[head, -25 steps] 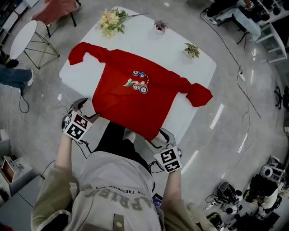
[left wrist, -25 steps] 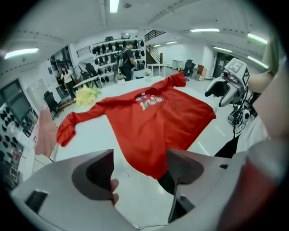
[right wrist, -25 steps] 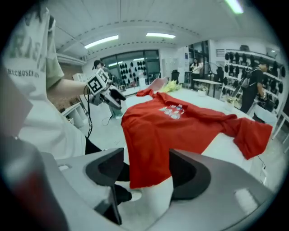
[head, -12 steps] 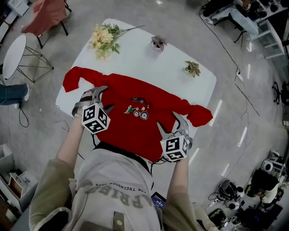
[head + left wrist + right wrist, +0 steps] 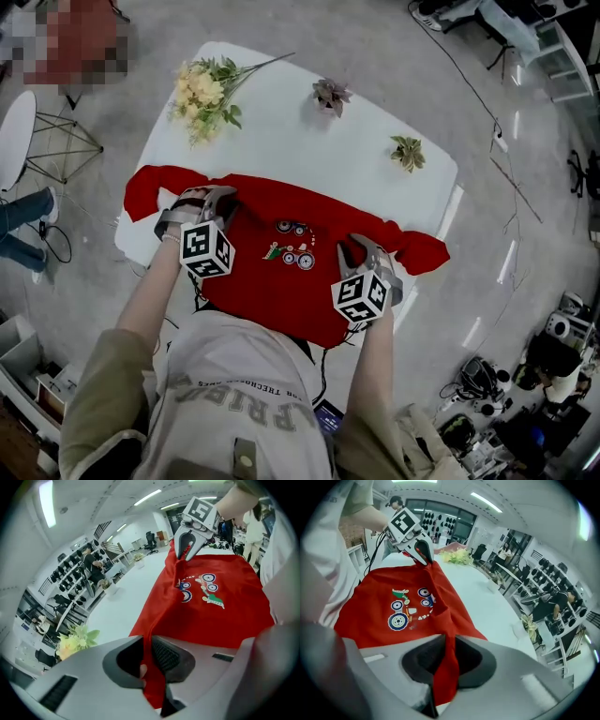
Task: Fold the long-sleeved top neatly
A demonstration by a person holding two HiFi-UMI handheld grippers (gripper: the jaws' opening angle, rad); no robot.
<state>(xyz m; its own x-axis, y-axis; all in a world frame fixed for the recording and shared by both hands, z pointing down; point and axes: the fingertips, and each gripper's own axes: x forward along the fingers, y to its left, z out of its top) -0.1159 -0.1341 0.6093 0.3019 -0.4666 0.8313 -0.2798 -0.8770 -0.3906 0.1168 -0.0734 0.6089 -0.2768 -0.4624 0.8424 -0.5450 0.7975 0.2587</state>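
I'm seeing a white table (image 5: 281, 131) carrying a yellow flower bunch (image 5: 202, 89) at its far-left corner. A small potted plant (image 5: 330, 94) is sitting mid-far edge and a second potted plant (image 5: 408, 152) further right.

White table (image 5: 370, 131) bearing red top (image 5: 277, 295), yellow flowers (image 5: 202, 89), purplish plant (image 5: 331, 94) and green plant (image 5: 408, 152)

Red long-sleeved top (image 5: 272, 291) lies front up, spread across the near part of the white table (image 5: 375, 122); small print (image 5: 292, 251) of wheels and a vehicle on the chest; hem hangs off the table edge toward the person. Sleeves out sideways: left sleeve (image 5: 142, 192) bent at the table's left edge, right sleeve (image 5: 424, 253) crumpled at the right edge; cloth at each shoulder gathered up into a raised ridge.
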